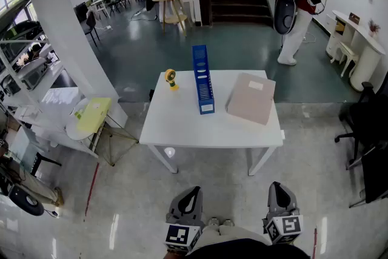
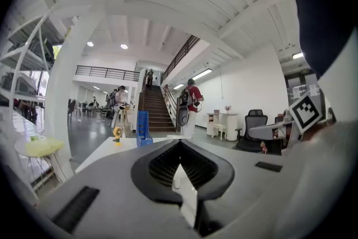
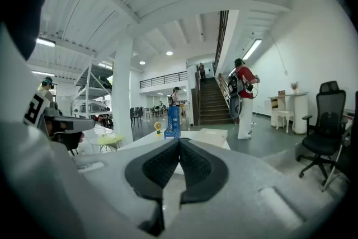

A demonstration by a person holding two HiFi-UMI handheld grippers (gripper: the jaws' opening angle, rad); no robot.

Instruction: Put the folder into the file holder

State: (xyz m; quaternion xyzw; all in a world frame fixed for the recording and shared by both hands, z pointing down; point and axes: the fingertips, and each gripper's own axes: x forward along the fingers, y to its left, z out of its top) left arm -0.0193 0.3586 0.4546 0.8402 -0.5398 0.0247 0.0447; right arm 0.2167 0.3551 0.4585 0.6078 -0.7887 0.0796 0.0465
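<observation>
Task not begun: left claw (image 1: 189, 196) and right claw (image 1: 280, 192) are closed, empty. Folder (image 1: 250, 97) lies flat on surface (image 1: 182, 127) well ahead, beside blue file holder (image 1: 203, 79).

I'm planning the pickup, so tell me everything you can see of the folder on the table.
The folder is a beige, closed, thick rectangle with a white label near its far edge. It lies flat, slightly skewed, on the right part of the white table, right of the blue file holder and apart from it. Only the table touches it.
</observation>
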